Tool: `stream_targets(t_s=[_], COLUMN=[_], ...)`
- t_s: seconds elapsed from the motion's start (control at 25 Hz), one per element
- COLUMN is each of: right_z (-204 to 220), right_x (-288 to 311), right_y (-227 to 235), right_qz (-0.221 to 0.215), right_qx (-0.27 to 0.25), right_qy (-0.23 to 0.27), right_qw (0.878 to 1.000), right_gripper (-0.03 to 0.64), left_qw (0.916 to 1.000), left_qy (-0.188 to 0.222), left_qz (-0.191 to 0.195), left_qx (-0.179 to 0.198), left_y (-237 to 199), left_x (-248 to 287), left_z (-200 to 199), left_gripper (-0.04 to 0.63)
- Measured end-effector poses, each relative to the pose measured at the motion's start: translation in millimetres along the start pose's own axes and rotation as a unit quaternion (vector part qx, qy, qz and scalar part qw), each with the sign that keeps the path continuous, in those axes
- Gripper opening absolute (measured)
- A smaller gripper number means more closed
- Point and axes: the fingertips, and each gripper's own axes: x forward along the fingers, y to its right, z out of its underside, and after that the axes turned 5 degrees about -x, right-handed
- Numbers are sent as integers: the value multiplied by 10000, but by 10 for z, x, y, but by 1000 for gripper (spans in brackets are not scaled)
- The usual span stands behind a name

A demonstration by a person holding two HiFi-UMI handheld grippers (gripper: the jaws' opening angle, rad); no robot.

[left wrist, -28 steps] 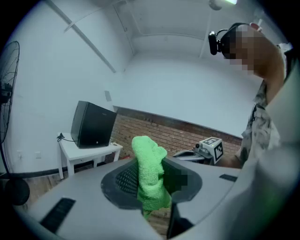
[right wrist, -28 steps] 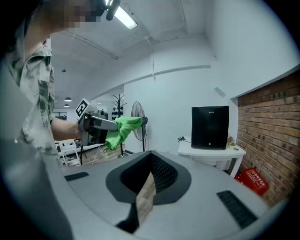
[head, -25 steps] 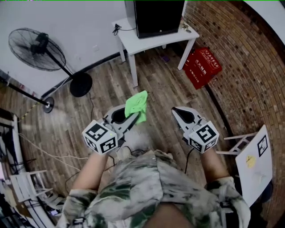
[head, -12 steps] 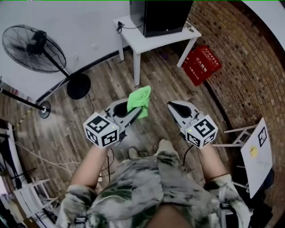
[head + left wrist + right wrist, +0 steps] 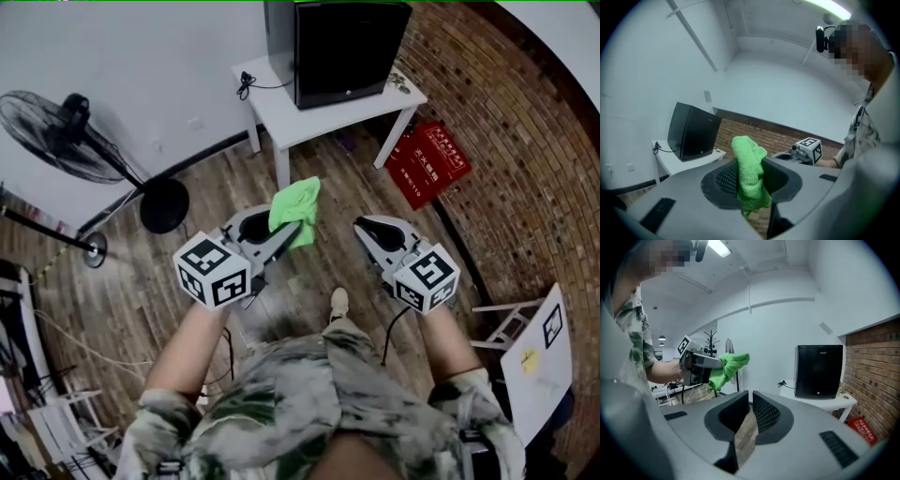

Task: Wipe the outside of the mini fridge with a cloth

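Observation:
The black mini fridge [image 5: 342, 47] stands on a small white table [image 5: 281, 112] against the white wall, well ahead of both grippers. My left gripper [image 5: 292, 228] is shut on a bright green cloth [image 5: 295, 204], which sticks up bunched from between its jaws. In the left gripper view the green cloth [image 5: 749, 173] fills the jaw gap, with the mini fridge [image 5: 691, 131] far off to the left. My right gripper [image 5: 367, 228] is shut and holds nothing. Its own view shows the mini fridge [image 5: 819, 370] ahead to the right and the green cloth [image 5: 727, 366] at the left.
A standing fan [image 5: 66, 131] with a round base is at the left. A red crate [image 5: 427, 155] lies on the wooden floor by the brick wall [image 5: 525, 141]. A white stand [image 5: 534, 352] is at the right. A cable plug [image 5: 246, 82] lies on the table.
The fridge and table have drawn closer and larger in the head view as the person stepped forward. Both grippers keep their pose, the left still holding the cloth.

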Motion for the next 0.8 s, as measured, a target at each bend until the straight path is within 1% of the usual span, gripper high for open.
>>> stream_targets(t_s=[0.28, 0.44, 0.6, 0.8], right_z=[-21, 18, 40, -55], right_x=[-85, -90, 68, 405], right_y=[1236, 1804, 2134, 2300], right_qz=[-371, -501, -738, -994], right_qx=[-264, -290, -339, -282], right_qy=[-81, -94, -102, -12], right_qw=[9989, 9983, 9966, 9947], right_gripper=[29, 29, 28, 26], left_qw=[9994, 9984, 9971, 9950], left_qy=[128, 277, 337, 378], left_qz=[-330, -496, -678, -922], left_qx=[10, 14, -6, -3], left_y=[-269, -421, -575, -894], left_x=[1182, 1670, 1949, 2031], left_z=[-511, -746, -897, -1018], left_gripper=[123, 123, 123, 123])
